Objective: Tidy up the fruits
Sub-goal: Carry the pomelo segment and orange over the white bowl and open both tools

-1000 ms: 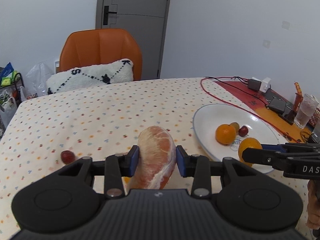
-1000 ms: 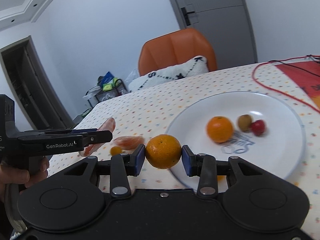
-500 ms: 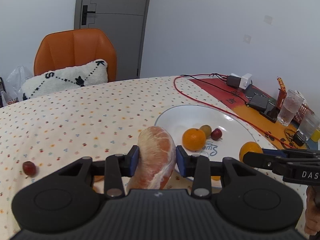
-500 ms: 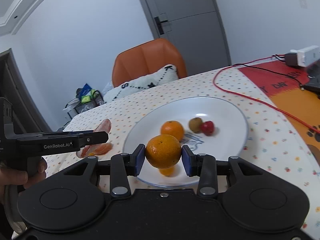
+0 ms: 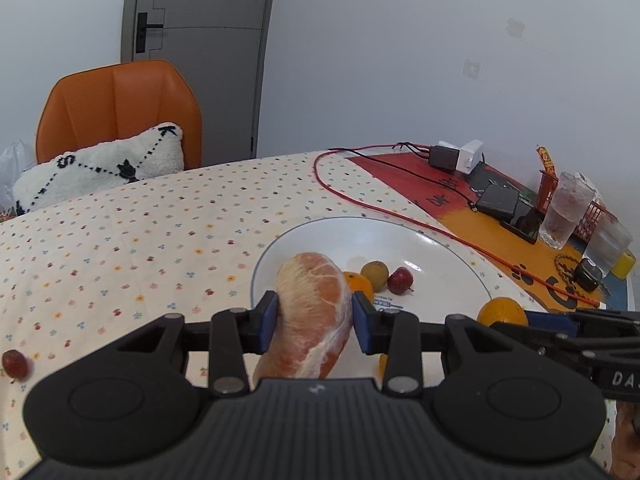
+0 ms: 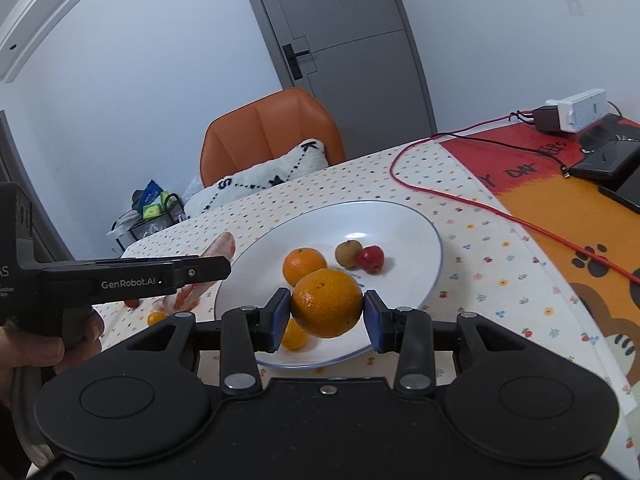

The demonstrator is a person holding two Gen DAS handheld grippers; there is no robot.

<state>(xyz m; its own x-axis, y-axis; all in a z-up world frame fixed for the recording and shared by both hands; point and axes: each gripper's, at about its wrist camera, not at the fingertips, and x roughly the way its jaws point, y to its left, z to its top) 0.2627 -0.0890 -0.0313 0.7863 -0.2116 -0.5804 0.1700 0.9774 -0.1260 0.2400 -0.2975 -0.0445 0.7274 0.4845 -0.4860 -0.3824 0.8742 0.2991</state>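
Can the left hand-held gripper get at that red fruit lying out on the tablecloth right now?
Probably not yet. The left hand-held gripper is shut on a peeled pomelo segment, so its jaws are full. The red fruit lies apart on the cloth with nothing around it; once the segment goes on the plate, the way looks free.

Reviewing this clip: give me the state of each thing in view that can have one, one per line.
left gripper: jaws shut on the peeled pomelo segment
right gripper: jaws shut on an orange, held over the plate
plate: holds an orange, a brown fruit and a red fruit
small red fruit: on the tablecloth, off the plate
door: closed
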